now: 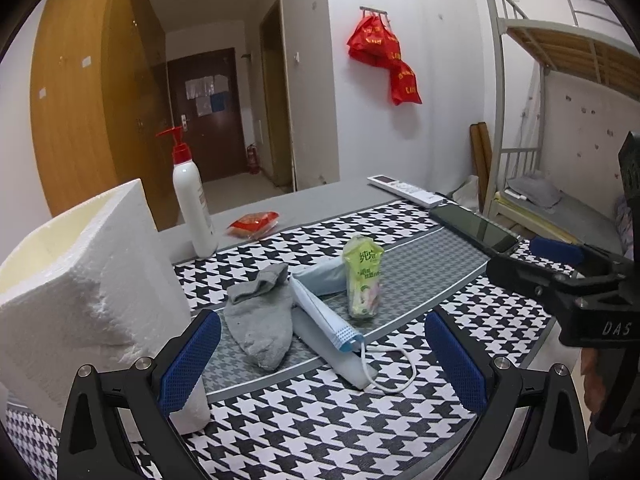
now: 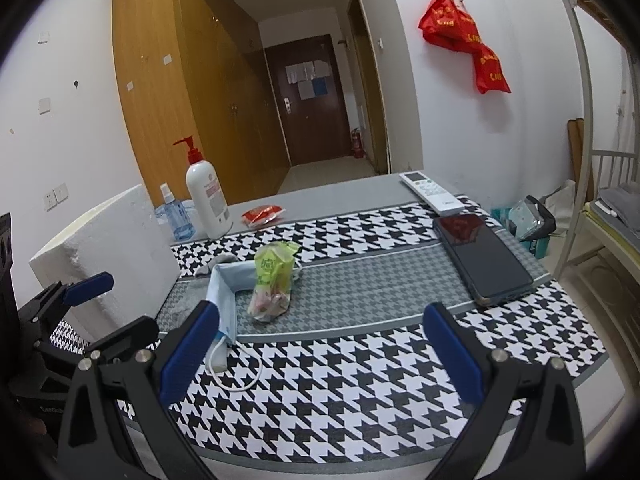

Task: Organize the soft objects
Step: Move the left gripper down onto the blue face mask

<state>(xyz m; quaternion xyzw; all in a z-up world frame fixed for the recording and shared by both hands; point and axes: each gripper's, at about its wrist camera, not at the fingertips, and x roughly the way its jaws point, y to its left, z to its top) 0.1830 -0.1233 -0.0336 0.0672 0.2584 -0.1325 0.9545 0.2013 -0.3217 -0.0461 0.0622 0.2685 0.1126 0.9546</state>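
A grey sock [image 1: 262,316] lies on the houndstooth mat, with a folded blue face mask [image 1: 324,308] and a green tissue pack [image 1: 363,280] beside it. My left gripper [image 1: 322,360] is open and empty just in front of the sock and mask. In the right wrist view the mask [image 2: 224,300] and tissue pack [image 2: 272,280] sit ahead, the sock [image 2: 218,262] mostly hidden behind them. My right gripper [image 2: 320,356] is open and empty, nearer the table's front edge. A white foam box [image 1: 76,292] stands at the left.
A white pump bottle [image 1: 192,200], a red packet [image 1: 252,224], a white remote [image 1: 404,190] and a black phone [image 2: 484,264] lie on the table. A small spray bottle [image 2: 174,216] stands behind the foam box [image 2: 108,256]. A bunk bed [image 1: 560,120] is at right.
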